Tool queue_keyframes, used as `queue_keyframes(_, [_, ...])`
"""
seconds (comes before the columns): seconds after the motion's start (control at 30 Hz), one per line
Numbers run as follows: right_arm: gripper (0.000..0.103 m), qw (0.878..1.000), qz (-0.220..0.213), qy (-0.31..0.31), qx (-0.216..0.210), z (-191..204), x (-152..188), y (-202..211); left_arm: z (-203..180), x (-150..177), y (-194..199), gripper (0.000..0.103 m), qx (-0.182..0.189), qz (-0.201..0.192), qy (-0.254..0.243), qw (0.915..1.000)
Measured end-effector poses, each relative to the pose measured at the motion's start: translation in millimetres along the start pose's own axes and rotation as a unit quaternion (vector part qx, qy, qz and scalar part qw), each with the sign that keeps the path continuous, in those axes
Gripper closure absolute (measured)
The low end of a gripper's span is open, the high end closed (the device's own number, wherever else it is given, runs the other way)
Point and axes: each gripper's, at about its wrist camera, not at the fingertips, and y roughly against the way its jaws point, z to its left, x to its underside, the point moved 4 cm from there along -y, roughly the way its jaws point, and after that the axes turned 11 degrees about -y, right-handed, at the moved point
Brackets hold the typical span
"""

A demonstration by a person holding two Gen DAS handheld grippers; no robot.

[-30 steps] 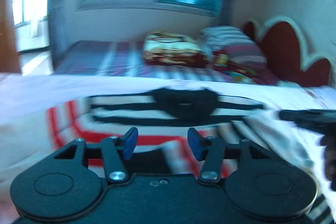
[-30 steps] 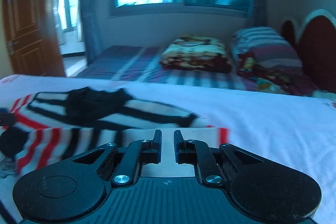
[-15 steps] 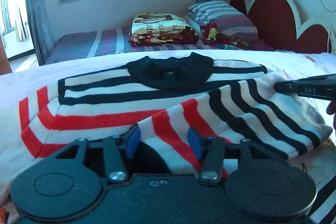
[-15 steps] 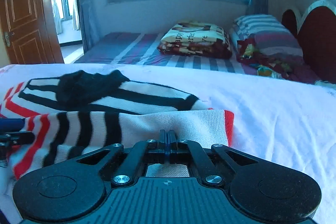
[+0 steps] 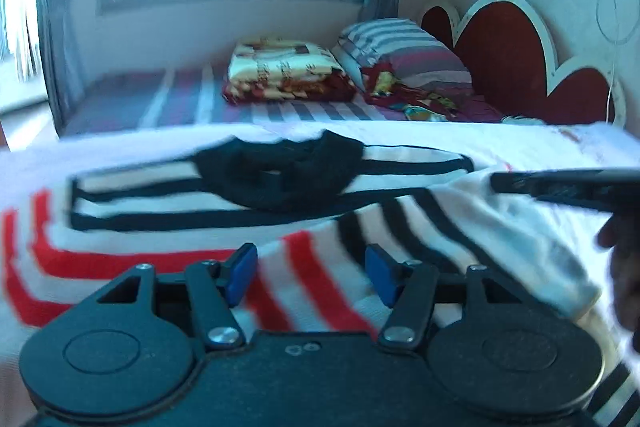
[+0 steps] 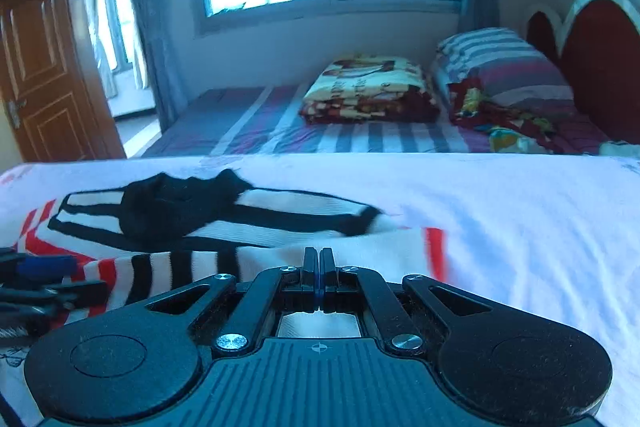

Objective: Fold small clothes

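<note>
Between left claw point(image 5: 310, 275) pads, striped sweater point(image 5: 200, 195)

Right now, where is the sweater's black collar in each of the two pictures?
Left wrist view: the black collar lies just above centre, beyond the left tongs.
Right wrist view: the black collar lies left of centre, beyond the right tongs.
Shared landmark: the folded patterned blanket.
</note>
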Motion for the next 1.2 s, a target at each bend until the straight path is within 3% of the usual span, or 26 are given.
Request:
queue_keyframes(0.07, [0.103, 0.998, 0.049, 0.009, -0.030, 14, 8, -15, -9, 2, -11, 0.045, 0.001, 0.013, -0.009, 0.9999])
queue_keyframes(0.1, [0.103, 0.998, 0.053, 0.024, -0.036, 22, 13, -19, -10, 6, -16, 0.044, -0.011, 0.024, -0.020, 0.9995])
queue_keyframes(0.17, [0.103, 0.997, 0.042, 0.052, -0.035, 29, 16, -5, -1, 11, -11, 0.043, -0.018, 0.016, -0.021, 0.9995])
queue_keyframes(0.27, [0.103, 1.000, 0.002, 0.010, -0.015, 7, 22, 31, 21, 20, 8, 0.044, -0.051, 0.022, -0.035, 0.9978])
queue_keyframes(0.37, [0.103, 0.999, -0.009, -0.041, 0.011, -23, 29, 65, 31, 21, 39, 0.042, -0.076, 0.009, -0.041, 0.9962])
queue_keyframes(0.47, [0.103, 0.998, 0.004, -0.054, 0.017, -17, 49, 93, 4, 15, 53, 0.035, -0.010, -0.012, -0.023, 0.9996])
queue_keyframes(0.53, [0.103, 0.997, 0.014, -0.063, 0.031, -8, 64, 103, -30, 12, 53, 0.031, 0.023, -0.018, -0.053, 0.9982])
queue_keyframes(0.63, [0.103, 0.996, 0.014, -0.068, 0.051, 8, 80, 107, -52, 18, 38, 0.033, 0.036, 0.003, -0.062, 0.9974])
queue_keyframes(0.73, [0.103, 0.994, 0.015, -0.063, 0.083, 9, 79, 107, -22, 32, 33, 0.039, -0.005, 0.022, -0.043, 0.9988])
queue_keyframes(0.83, [0.103, 0.994, 0.028, -0.051, 0.095, 9, 79, 108, 18, 45, 44, 0.037, -0.012, 0.024, -0.030, 0.9992])
queue_keyframes(0.97, [0.103, 0.992, 0.023, -0.011, 0.125, 21, 85, 98, 38, 46, 56, 0.037, -0.004, 0.027, -0.022, 0.9994])
queue_keyframes(1.07, [0.103, 0.992, 0.005, -0.049, 0.119, 26, 79, 113, 58, 51, 83, 0.035, -0.038, 0.017, -0.020, 0.9989])
queue_keyframes(1.2, [0.103, 0.990, 0.004, -0.081, 0.113, 36, 88, 134, 129, 83, 136, 0.038, -0.081, 0.011, 0.059, 0.9949])
